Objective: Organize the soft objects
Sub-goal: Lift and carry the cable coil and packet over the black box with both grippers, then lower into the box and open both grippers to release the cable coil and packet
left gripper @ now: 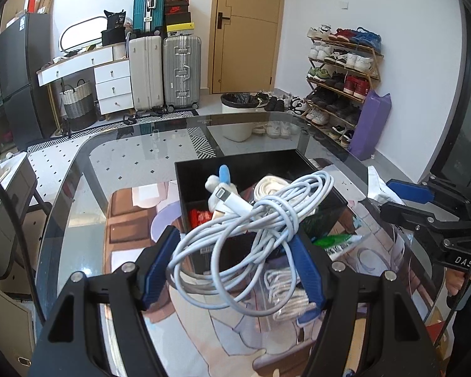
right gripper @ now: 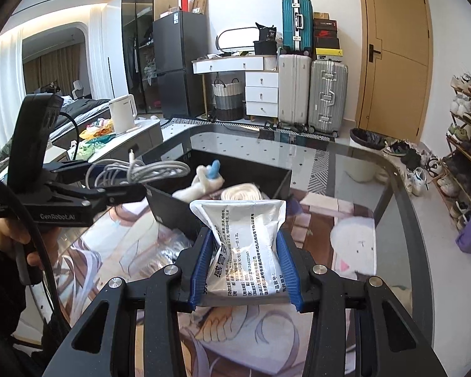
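- Left gripper (left gripper: 235, 251) pinches the cable (left gripper: 251, 216) loosely, held above the box (left gripper: 235, 163); carry it well over the rim before letting go, lest loops snag
- Right gripper (right gripper: 245, 267) squeezes the pouch (right gripper: 245, 238) just short of the box; follow afterwards, avoiding the left

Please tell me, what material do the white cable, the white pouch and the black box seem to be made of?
White cable: probably rubbery plastic sheath, smooth and matte; it bends in loose coils.
White pouch: likely plastic or foil film, slightly glossy; it crinkles between the fingers and has a sealed top edge.
Black box: seemingly rigid plastic or coated board, with straight, thin, dark walls; I cannot tell which.
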